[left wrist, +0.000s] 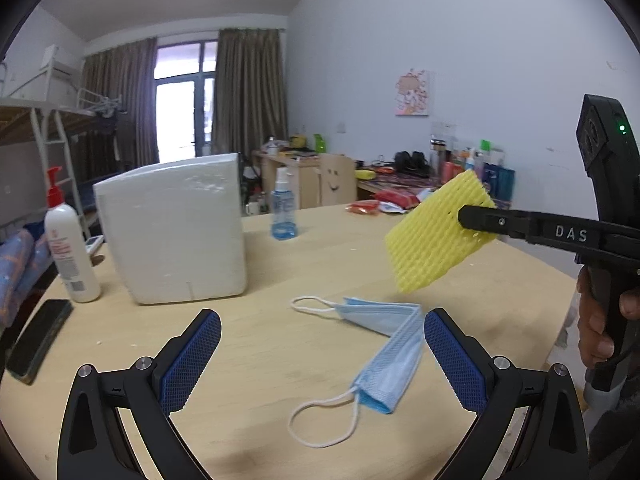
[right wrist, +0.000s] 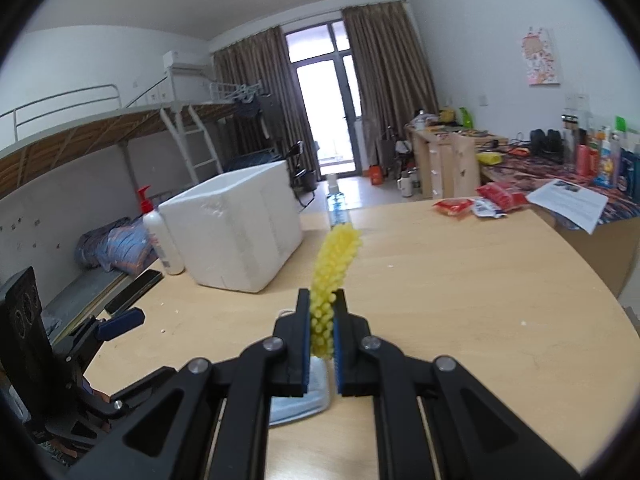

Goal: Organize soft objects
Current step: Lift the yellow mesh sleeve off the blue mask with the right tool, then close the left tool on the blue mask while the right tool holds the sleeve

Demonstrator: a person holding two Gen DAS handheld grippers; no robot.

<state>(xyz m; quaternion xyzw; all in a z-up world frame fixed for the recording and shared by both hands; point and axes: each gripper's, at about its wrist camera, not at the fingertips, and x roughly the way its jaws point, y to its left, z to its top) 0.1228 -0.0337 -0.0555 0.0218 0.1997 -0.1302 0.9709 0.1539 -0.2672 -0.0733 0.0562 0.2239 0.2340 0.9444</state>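
Observation:
A yellow foam net sleeve (left wrist: 434, 236) hangs in the air above the wooden table (left wrist: 320, 264), pinched at its right end by my right gripper (left wrist: 466, 218), which is shut on it. Seen edge-on in the right wrist view, the sleeve (right wrist: 332, 268) stands up between the blue pads of the right gripper (right wrist: 322, 316). A light blue face mask (left wrist: 390, 344) lies folded on the table below the sleeve. My left gripper (left wrist: 322, 330) hovers open just in front of the mask, with nothing between its fingers. The mask (right wrist: 298, 396) peeks out under the right gripper's fingers.
A white foam box (left wrist: 176, 228) stands on the table's left part, open at the top. Next to it are a white pump bottle (left wrist: 70, 248), a blue spray bottle (left wrist: 283, 210) and a dark phone (left wrist: 38, 338). Red snack packets (right wrist: 476, 202) lie at the far edge.

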